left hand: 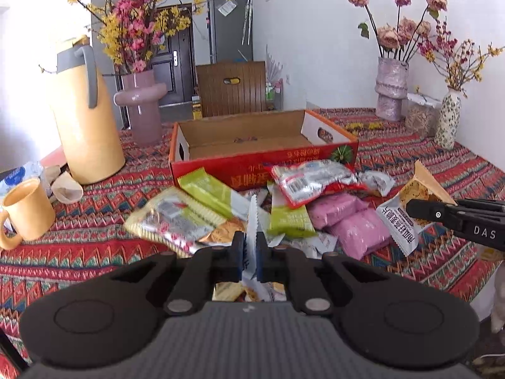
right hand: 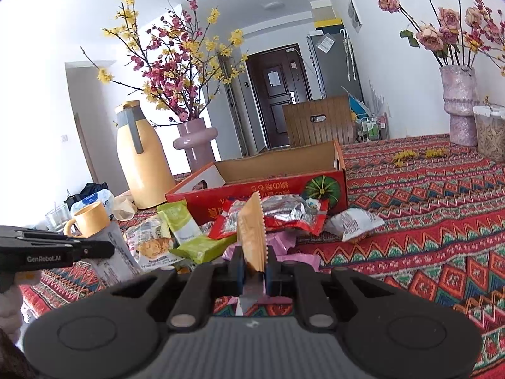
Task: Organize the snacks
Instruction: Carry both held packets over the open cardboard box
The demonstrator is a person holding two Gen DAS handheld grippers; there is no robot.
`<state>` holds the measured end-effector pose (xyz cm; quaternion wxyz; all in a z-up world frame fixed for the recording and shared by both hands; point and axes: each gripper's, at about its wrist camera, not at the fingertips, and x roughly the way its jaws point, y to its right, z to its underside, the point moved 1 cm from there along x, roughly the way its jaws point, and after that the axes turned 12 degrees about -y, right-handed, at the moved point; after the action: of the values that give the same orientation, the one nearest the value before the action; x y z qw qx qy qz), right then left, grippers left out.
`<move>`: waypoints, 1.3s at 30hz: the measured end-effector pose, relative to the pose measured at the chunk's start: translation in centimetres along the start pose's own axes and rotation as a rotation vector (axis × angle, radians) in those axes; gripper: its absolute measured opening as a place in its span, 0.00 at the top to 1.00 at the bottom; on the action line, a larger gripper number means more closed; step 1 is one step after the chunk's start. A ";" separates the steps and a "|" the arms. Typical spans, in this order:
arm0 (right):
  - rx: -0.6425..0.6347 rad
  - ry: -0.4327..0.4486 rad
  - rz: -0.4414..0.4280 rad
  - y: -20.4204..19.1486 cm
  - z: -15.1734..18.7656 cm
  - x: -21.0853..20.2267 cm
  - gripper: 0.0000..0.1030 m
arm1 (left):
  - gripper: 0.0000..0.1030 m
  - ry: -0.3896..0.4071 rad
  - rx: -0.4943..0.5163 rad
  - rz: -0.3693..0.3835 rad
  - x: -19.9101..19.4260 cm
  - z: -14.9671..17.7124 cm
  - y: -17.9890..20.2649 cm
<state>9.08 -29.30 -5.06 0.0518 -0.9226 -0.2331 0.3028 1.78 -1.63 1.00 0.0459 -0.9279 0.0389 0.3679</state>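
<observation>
An open red cardboard box (left hand: 252,165) stands on the patterned tablecloth, also in the right wrist view (right hand: 277,186). A heap of snack packets lies in front of it: green wafer packs (left hand: 210,192), a red and silver pack (left hand: 311,183), pink packs (left hand: 350,221). My left gripper (left hand: 251,251) is shut on the serrated edge of a white snack packet (left hand: 252,224). My right gripper (right hand: 255,263) is shut on an orange and white snack packet (right hand: 252,230), held upright; it also shows from the left wrist view (left hand: 413,202).
A yellow thermos jug (left hand: 83,117), a yellow mug (left hand: 26,213) and a pink vase (left hand: 142,107) stand on the left. Two more vases (left hand: 389,90) and a clear jar (left hand: 421,115) stand at the back right. A white packet (right hand: 356,222) lies apart on the cloth.
</observation>
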 end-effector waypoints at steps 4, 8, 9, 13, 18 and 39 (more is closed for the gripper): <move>-0.023 0.014 0.007 0.0 -1.3 0.2 0.89 | 0.92 0.030 0.001 -0.010 -0.2 -1.6 -0.3; -0.041 0.027 0.017 0.1 -3.2 0.8 0.89 | 0.92 0.061 0.002 -0.016 -0.1 -3.6 -0.6; -0.047 0.031 0.020 0.2 -3.8 0.9 0.89 | 0.92 0.069 0.002 -0.019 0.0 -4.1 -0.7; -0.070 0.042 0.028 0.3 -6.1 2.0 0.89 | 0.92 0.088 0.005 -0.022 0.8 -6.2 -1.2; -0.095 0.043 0.042 0.7 -8.9 4.1 0.89 | 0.92 0.092 0.002 -0.027 2.6 -8.9 -2.0; -0.013 0.048 0.089 4.2 -16.4 16.0 0.89 | 0.92 0.088 -0.146 -0.047 14.3 -16.9 -5.8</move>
<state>31.65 -24.88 -1.25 0.0380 -0.9394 -0.1923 0.2812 24.24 1.69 3.79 -0.0150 -0.9447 -0.0076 0.3276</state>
